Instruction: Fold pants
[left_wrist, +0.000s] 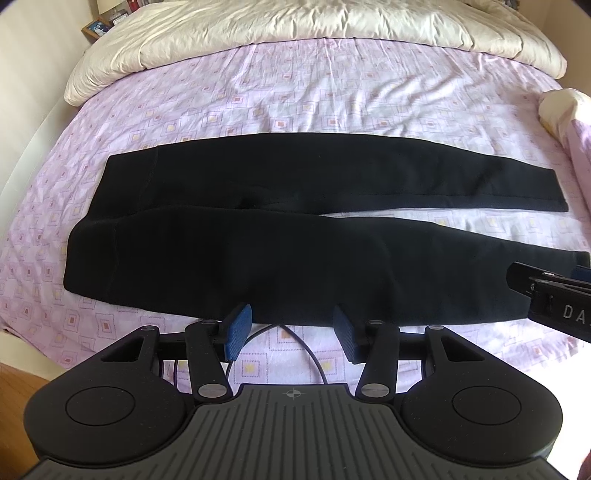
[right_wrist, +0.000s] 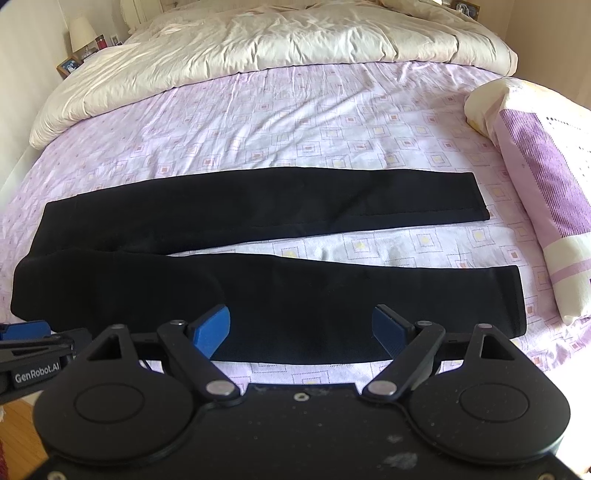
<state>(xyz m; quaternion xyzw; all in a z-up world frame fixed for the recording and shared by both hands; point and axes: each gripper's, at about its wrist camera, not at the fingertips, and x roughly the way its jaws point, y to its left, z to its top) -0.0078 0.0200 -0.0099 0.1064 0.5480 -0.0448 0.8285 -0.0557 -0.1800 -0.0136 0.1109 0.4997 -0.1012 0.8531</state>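
Beside pants (right_wrist: 258, 295), pillow (right_wrist: 535, 177), perhaps touching

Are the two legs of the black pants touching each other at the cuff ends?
Apart. The right wrist view shows a strip of bedsheet between the far leg and near leg.

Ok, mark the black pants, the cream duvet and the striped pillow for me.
black pants (right_wrist: 258, 295), right wrist view, on the near leg.
cream duvet (right_wrist: 295, 40), right wrist view, on its bunched middle.
striped pillow (right_wrist: 539, 155), right wrist view, on the purple stripes.
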